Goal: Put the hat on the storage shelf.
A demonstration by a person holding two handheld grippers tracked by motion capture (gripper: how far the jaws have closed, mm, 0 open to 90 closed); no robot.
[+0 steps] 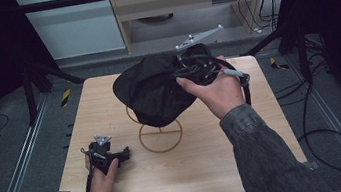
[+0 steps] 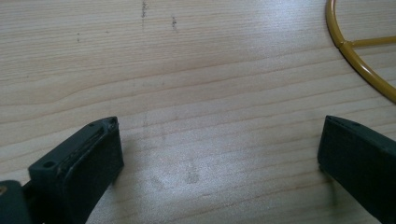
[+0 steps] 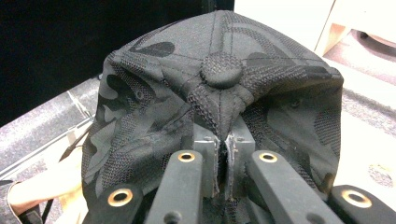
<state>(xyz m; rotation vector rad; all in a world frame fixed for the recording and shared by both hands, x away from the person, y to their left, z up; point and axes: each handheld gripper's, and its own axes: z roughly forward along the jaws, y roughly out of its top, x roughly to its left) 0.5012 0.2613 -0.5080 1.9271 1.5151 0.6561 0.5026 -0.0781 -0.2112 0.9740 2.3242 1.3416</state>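
A black camouflage cap [image 1: 155, 88] hangs in the air over the upper middle of the table, above a yellow wire stand [image 1: 140, 139] with a ring base. My right gripper [image 1: 183, 71] is shut on the cap's fabric. In the right gripper view the jaws [image 3: 222, 140] pinch a fold of the cap [image 3: 219, 70] just below its top button. My left gripper [image 1: 124, 154] rests on the table at the front left, held in a hand. Its jaws [image 2: 219, 126] stand open over bare wood, with the stand's ring [image 2: 359, 65] off to the upper right.
The wooden table [image 1: 218, 160] has bare room to the right and in front of the stand. Metal rails run along both sides of the table. Cables lie on the floor at the right [image 1: 332, 144].
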